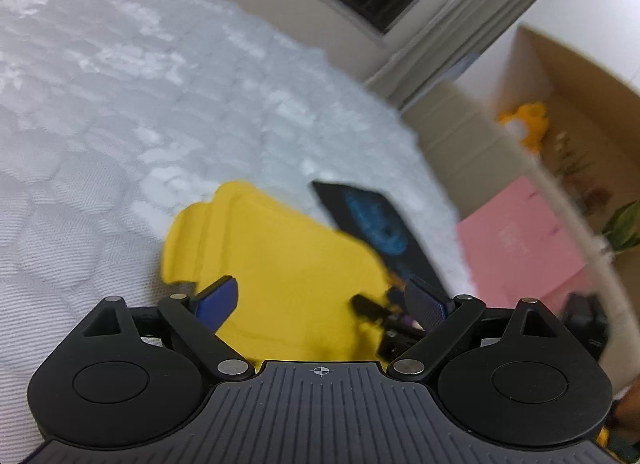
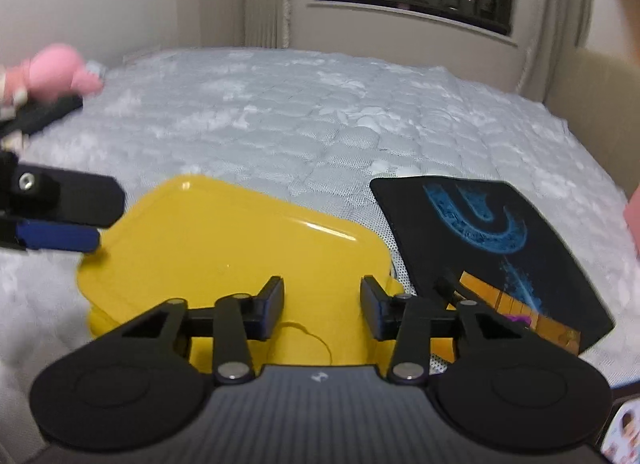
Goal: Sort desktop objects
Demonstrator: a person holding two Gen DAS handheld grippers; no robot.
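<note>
Your right gripper [image 2: 322,304] hangs part-open with nothing between its jaws over the near edge of the yellow tray [image 2: 224,248], which lies on the white quilted bed [image 2: 320,111] — a careless close could catch that edge and tip the tray. Your left gripper [image 1: 320,300] is spread wide and empty at the tray's left end. Beyond, on the black mouse pad [image 2: 500,232], the small orange and purple bits behind your right finger are too hidden to identify.

Tray [image 2: 224,248]: plain glossy yellow. Mouse pad [image 2: 500,248]: black with a blue swirl motif. Mattress [image 2: 320,115]: pale grey-white, quilted pattern. Plush toy [image 2: 60,71]: pink. Hand-held gripper pads [image 1: 218,300]: blue on black.
</note>
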